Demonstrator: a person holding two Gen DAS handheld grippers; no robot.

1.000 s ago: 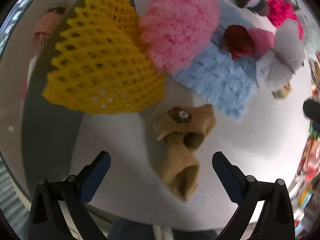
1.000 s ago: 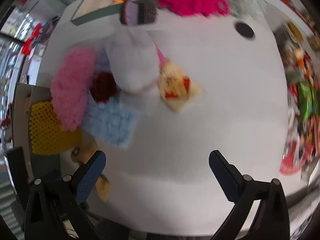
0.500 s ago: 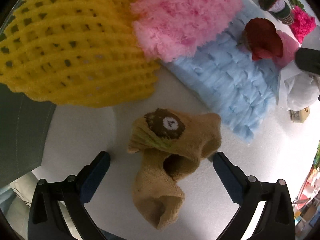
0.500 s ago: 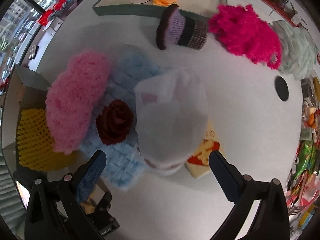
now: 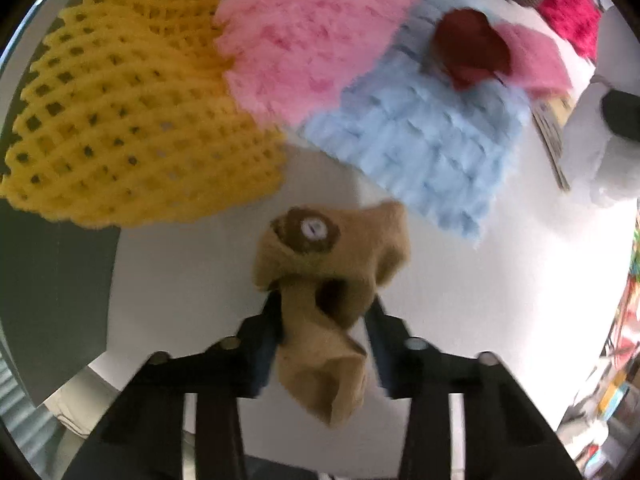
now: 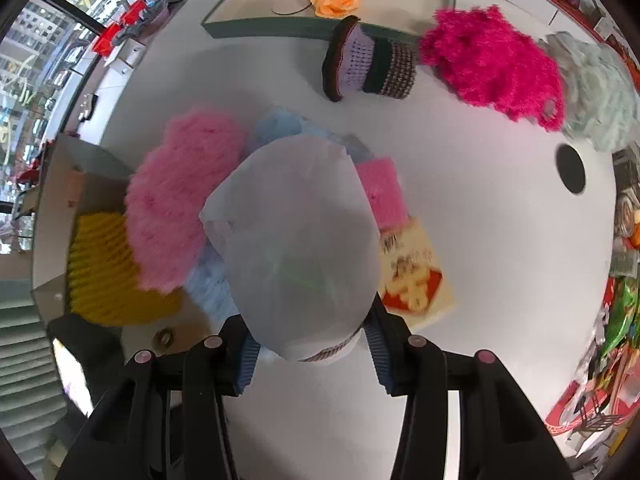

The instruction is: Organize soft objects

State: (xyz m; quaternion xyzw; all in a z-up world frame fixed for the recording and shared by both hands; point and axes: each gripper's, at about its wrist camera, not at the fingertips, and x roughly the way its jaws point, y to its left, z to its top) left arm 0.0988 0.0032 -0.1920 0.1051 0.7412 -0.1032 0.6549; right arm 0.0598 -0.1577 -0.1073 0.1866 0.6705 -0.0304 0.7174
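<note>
On the table (image 6: 460, 184) a sock (image 5: 332, 280) lies nearest, between the jaws of the left gripper (image 5: 324, 320). Behind it, a mesh sleeve (image 5: 132, 120) sits left, a fluffy cloth (image 5: 312, 32) overlaps a towel (image 5: 420, 140) to the right, and a fabric flower (image 5: 468, 48) rests on the towel

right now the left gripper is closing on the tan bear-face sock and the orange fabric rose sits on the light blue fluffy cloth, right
Nearly. The left gripper does have the tan bear-face sock between its closing jaws, but the flower on the light blue fluffy cloth is a dark red fabric rose, per the left wrist view.
</note>
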